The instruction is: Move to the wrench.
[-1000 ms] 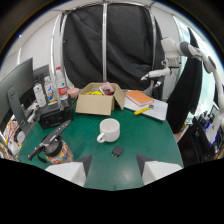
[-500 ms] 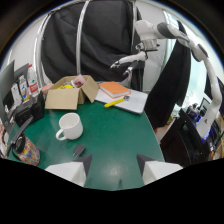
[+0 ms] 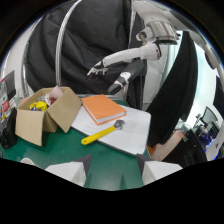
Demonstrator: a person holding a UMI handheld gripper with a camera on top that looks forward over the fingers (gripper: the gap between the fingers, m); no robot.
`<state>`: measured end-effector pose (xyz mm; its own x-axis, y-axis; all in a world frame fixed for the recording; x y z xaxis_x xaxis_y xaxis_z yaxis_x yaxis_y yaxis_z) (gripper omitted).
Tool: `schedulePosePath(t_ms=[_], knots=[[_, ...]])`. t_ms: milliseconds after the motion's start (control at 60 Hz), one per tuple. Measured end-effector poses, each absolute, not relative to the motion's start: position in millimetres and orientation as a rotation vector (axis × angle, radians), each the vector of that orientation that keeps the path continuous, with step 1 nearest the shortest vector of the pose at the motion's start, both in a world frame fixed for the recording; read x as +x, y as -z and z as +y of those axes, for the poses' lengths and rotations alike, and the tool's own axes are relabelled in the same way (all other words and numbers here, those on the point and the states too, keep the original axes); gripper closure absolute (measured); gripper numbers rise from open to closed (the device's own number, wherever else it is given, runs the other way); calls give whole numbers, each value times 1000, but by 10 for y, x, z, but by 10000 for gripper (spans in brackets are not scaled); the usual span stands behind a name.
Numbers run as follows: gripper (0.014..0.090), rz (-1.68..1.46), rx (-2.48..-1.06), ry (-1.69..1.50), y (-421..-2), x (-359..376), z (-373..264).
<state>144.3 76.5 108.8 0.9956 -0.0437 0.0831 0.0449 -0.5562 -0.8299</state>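
Now I have the tool point(image 3: 111, 167) spread apart and empty over the green counter point(image 3: 60, 150); the yellow-handled wrench point(image 3: 102, 132) lies just ahead on a white board point(image 3: 127, 130), near an orange book point(image 3: 102, 108).

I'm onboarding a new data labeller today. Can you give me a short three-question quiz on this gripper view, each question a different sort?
1. True or false: the wrench with the yellow handle lies just ahead of the gripper, with nothing held between the fingers.
2. Multiple choice: the orange book lies
A. inside the cardboard box
B. on the white board, beyond the wrench
C. on the bare green table
3. Fill in: the wrench's metal head rests on the white ____.

Key
1. True
2. B
3. board
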Motion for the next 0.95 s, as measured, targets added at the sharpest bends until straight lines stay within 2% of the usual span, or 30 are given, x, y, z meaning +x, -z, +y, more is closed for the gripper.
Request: schedulePosePath(t_ms=[300, 950], knots=[[193, -33, -2152, 74, -846, 1318, 1225], [190, -61, -2184, 45, -638, 1285, 1391]])
